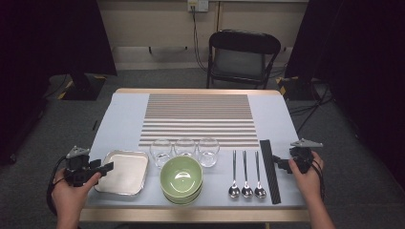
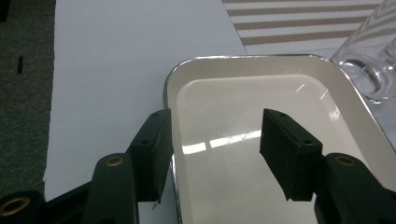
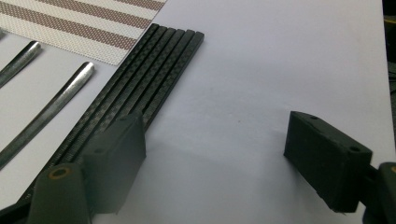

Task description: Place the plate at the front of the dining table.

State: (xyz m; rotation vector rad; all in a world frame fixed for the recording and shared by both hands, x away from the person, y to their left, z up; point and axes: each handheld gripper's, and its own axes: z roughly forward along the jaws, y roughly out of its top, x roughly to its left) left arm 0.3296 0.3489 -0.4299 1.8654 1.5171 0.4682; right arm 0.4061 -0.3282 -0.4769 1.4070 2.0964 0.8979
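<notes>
The left gripper [image 1: 102,168] sits at the near left edge of the table [image 1: 119,102], held in a hand [image 1: 71,193], and its jaws are spread wide open with nothing between them. One jaw is over the left rim of the metal tray [image 1: 125,167] and the other is over the tray's inside. The tray lies flat with its long side running from near to far, just left of the green bowls [image 1: 181,177]. In the left gripper view the near end of the tray [image 2: 280,93] is cut off at the bottom, and part of a clear glass [image 2: 373,70] shows at the far right. The right gripper [image 1: 282,163] is at the near right, also wide open and empty, just right of the black chopsticks [image 1: 270,169]. The chopsticks lie side by side, pointing from near to far. In the right gripper view their near ends hide behind the left jaw [image 3: 154,74]. Three spoons [image 1: 246,176] lie left of them, bowls at the near end
</notes>
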